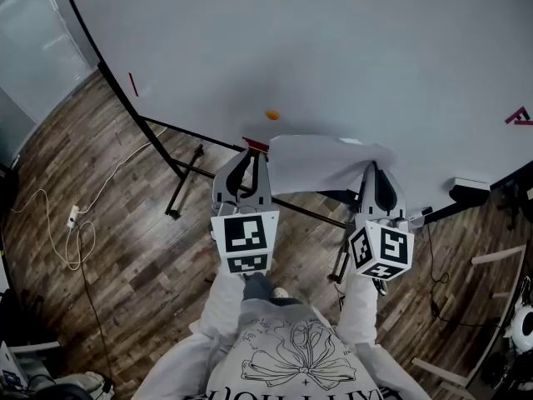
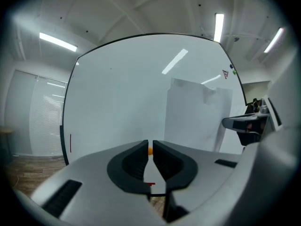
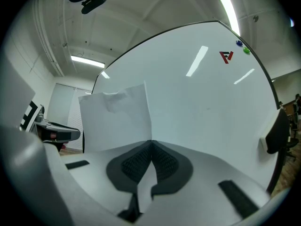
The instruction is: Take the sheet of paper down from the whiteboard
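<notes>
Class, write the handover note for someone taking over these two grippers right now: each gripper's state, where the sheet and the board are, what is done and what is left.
Right gripper: shut on the right edge of the sheet of paper.
Left gripper: jaws nearly together with a thin gap and nothing in it; the sheet is off to its right.
Whiteboard: an orange magnet sits on it, above the sheet and apart from it.
Done: the sheet is gripped and bulges away from the board, with no magnet showing on it.
Left: probably only to draw the sheet clear; check first that its top is free.
</notes>
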Action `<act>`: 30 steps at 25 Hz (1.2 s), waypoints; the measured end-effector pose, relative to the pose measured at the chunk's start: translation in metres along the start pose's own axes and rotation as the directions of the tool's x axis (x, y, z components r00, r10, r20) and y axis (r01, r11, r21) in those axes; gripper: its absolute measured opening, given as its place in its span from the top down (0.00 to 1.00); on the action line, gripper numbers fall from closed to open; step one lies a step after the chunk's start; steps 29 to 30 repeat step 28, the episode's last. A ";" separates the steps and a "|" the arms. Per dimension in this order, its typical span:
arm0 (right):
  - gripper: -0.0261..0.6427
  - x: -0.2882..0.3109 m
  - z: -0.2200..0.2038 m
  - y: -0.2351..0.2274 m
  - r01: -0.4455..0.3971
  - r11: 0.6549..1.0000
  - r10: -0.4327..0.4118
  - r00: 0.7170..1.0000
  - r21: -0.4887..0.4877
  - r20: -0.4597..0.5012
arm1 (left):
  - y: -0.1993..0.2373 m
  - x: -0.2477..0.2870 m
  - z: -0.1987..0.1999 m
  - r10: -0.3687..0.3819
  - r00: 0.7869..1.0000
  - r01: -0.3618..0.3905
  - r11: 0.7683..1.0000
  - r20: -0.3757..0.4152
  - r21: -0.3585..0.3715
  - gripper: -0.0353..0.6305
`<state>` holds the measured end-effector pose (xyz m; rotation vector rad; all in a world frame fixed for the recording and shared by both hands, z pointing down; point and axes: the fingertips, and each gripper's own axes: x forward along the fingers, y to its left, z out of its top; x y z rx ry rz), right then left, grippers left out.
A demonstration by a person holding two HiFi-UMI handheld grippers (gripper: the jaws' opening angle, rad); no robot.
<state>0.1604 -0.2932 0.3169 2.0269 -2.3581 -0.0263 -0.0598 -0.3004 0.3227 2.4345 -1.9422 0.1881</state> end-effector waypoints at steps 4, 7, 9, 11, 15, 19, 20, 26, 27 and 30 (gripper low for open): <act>0.96 0.002 -0.001 -0.002 -0.003 1.000 0.003 1.000 0.001 -0.004 | 0.000 0.001 0.001 0.009 1.000 -0.009 1.000 0.000 0.003 0.90; 0.96 0.004 -0.001 -0.003 -0.003 1.000 0.003 1.000 0.008 -0.003 | 0.001 0.002 0.002 0.015 1.000 -0.015 1.000 0.001 0.004 0.90; 0.96 0.006 -0.001 -0.003 -0.003 1.000 0.003 1.000 0.011 -0.001 | 0.002 0.003 0.003 0.018 1.000 -0.018 1.000 0.003 0.003 0.90; 0.96 0.007 -0.001 -0.003 -0.002 1.000 0.002 1.000 0.013 -0.001 | 0.002 0.004 0.003 0.021 1.000 -0.021 1.000 0.004 0.000 0.90; 0.96 0.009 -0.002 -0.002 -0.003 1.000 0.003 1.000 0.018 -0.004 | 0.003 0.005 0.003 0.023 1.000 -0.023 1.000 0.004 -0.003 0.91; 0.96 0.011 -0.004 -0.003 -0.005 1.000 0.005 1.000 0.019 -0.005 | 0.001 0.007 0.002 0.021 1.000 -0.021 1.000 0.002 -0.003 0.91; 0.96 0.011 -0.004 -0.003 -0.006 1.000 0.006 1.000 0.019 -0.005 | 0.000 0.007 0.002 0.020 1.000 -0.020 1.000 0.002 -0.003 0.91; 0.96 0.010 -0.004 -0.004 -0.005 1.000 0.005 1.000 0.019 -0.005 | -0.001 0.007 0.003 0.018 1.000 -0.018 1.000 -0.001 -0.002 0.91; 0.96 0.011 -0.004 -0.004 -0.004 1.000 0.005 1.000 0.020 -0.006 | -0.001 0.007 0.003 0.018 1.000 -0.018 1.000 -0.002 -0.002 0.91; 0.96 0.011 -0.004 -0.004 -0.004 1.000 0.005 1.000 0.020 -0.007 | -0.002 0.007 0.002 0.018 1.000 -0.018 1.000 -0.003 -0.002 0.91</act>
